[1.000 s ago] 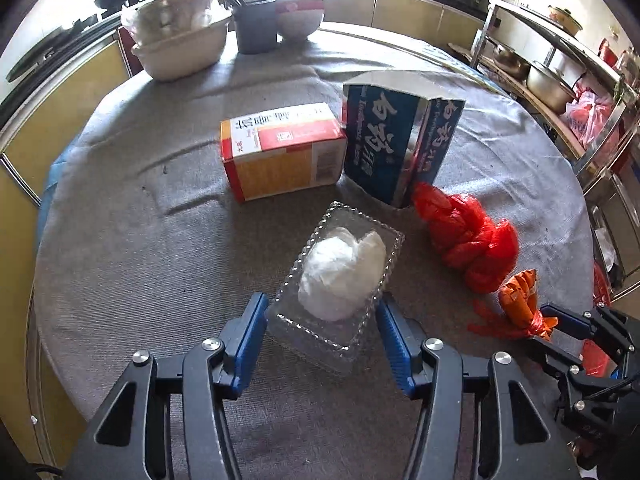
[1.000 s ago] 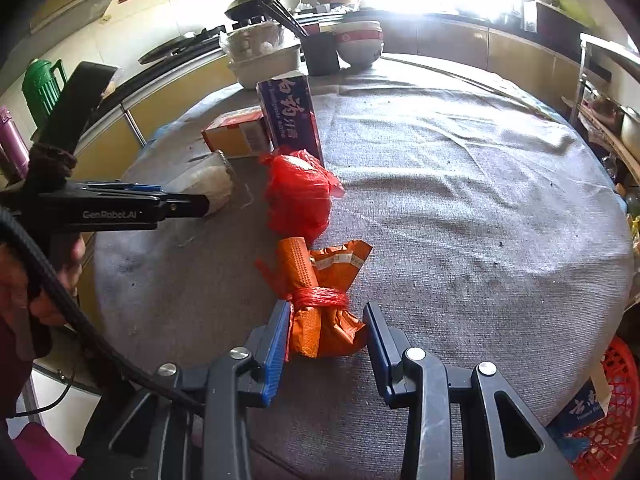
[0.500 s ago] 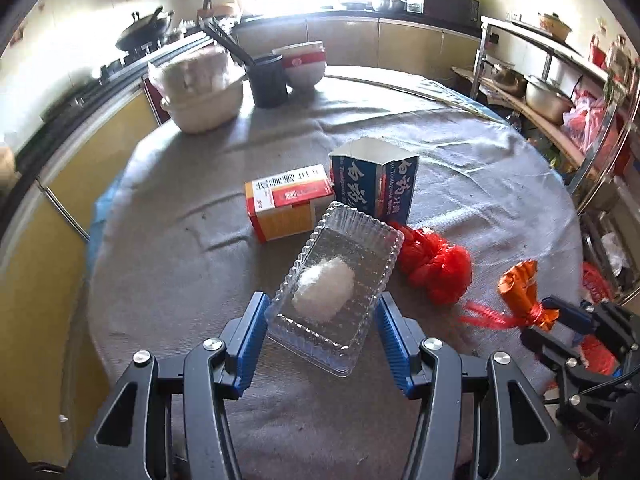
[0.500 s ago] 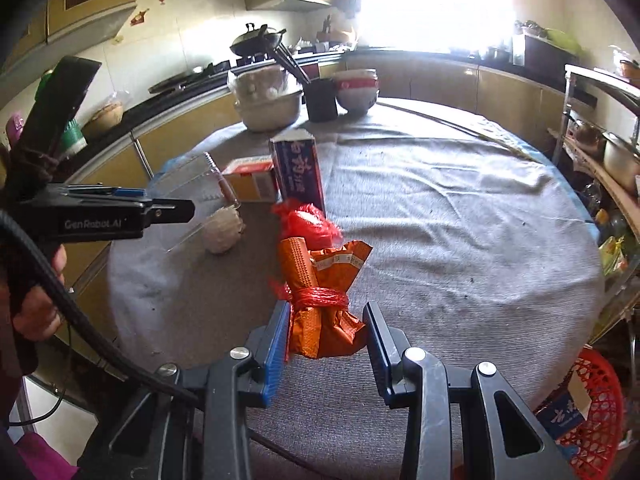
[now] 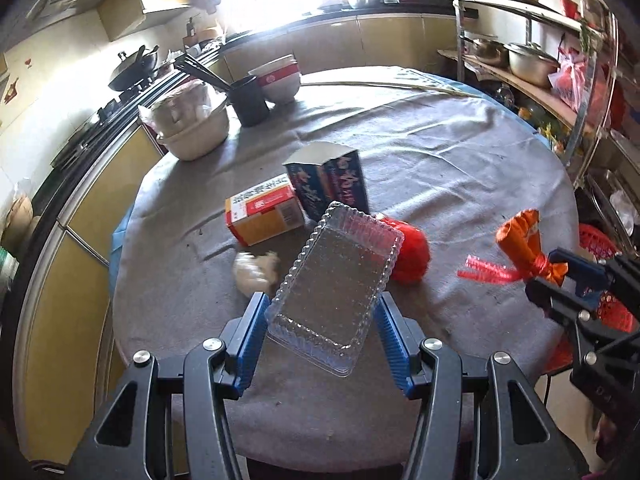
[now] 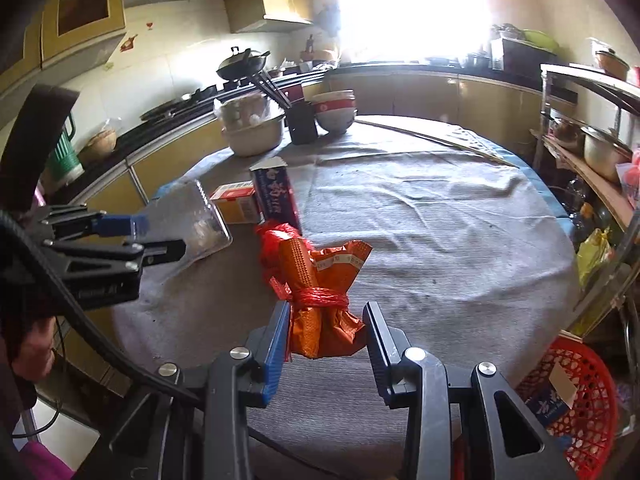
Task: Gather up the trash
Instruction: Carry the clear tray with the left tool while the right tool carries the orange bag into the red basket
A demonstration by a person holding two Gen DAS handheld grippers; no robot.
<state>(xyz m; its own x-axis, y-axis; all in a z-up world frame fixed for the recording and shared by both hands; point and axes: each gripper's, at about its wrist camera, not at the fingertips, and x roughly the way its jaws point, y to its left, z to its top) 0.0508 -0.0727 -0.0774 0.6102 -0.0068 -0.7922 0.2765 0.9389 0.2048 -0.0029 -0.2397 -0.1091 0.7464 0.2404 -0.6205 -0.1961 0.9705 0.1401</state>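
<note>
My left gripper (image 5: 320, 334) is shut on a clear plastic tray (image 5: 335, 285) and holds it tilted above the round table (image 5: 460, 184); the tray is empty. A white wad of tissue (image 5: 256, 272) shows blurred beside and below the tray, over the cloth. My right gripper (image 6: 325, 350) is shut on an orange wrapper bundle tied with red string (image 6: 324, 296) and holds it above the table; it also shows in the left wrist view (image 5: 520, 240). A red plastic bag (image 5: 412, 256), an orange-and-white box (image 5: 266, 214) and a blue carton (image 5: 332, 186) sit on the table.
A red basket (image 6: 572, 396) holding trash stands on the floor to the right of the table. Bowls (image 5: 280, 78), a black chopstick holder (image 5: 250, 98) and a basin (image 5: 192, 128) stand at the table's far edge. A metal shelf (image 5: 532, 64) with pots is on the right.
Both grippers have risen higher above the table with their loads. The clear tray has tilted and the white tissue wad has dropped out of it toward the cloth.
</note>
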